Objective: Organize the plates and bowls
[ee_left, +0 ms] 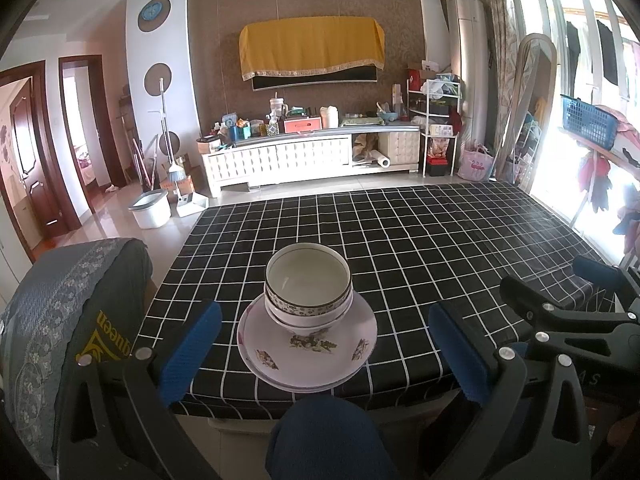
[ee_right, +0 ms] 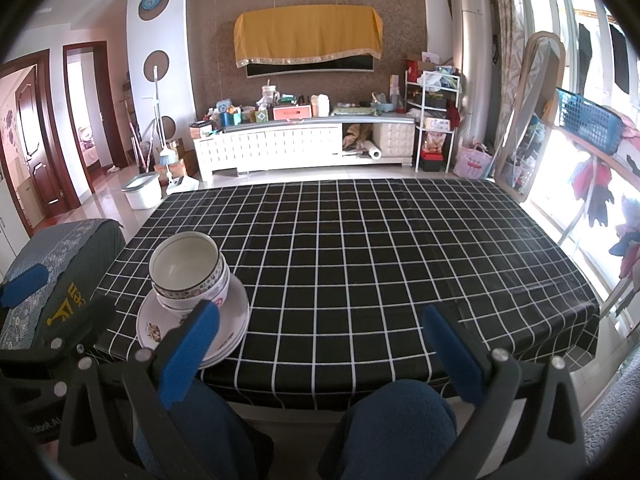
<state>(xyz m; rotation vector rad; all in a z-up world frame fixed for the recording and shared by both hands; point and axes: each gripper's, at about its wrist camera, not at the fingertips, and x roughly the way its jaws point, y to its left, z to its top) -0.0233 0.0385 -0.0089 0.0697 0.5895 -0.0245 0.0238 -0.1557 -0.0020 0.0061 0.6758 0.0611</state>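
Stacked bowls [ee_left: 308, 292] with patterned rims sit on stacked white floral plates [ee_left: 308, 350] near the front edge of the black checked table [ee_left: 440, 248]. My left gripper [ee_left: 326, 356] is open and empty, its blue pads either side of the stack, held back off the table edge. The right gripper shows at the right of the left wrist view [ee_left: 560, 312]. In the right wrist view, the bowls [ee_right: 188, 272] and plates [ee_right: 228, 332] are at the left; my right gripper [ee_right: 320, 356] is open and empty, to the right of the stack.
A grey-covered chair back [ee_left: 72, 320] stands left of the table. The person's blue-clad knees [ee_right: 392, 432] are below the front edge. A TV cabinet [ee_left: 312, 156], a white bucket [ee_left: 150, 210] and a mop are beyond the table. A window and drying rack are on the right.
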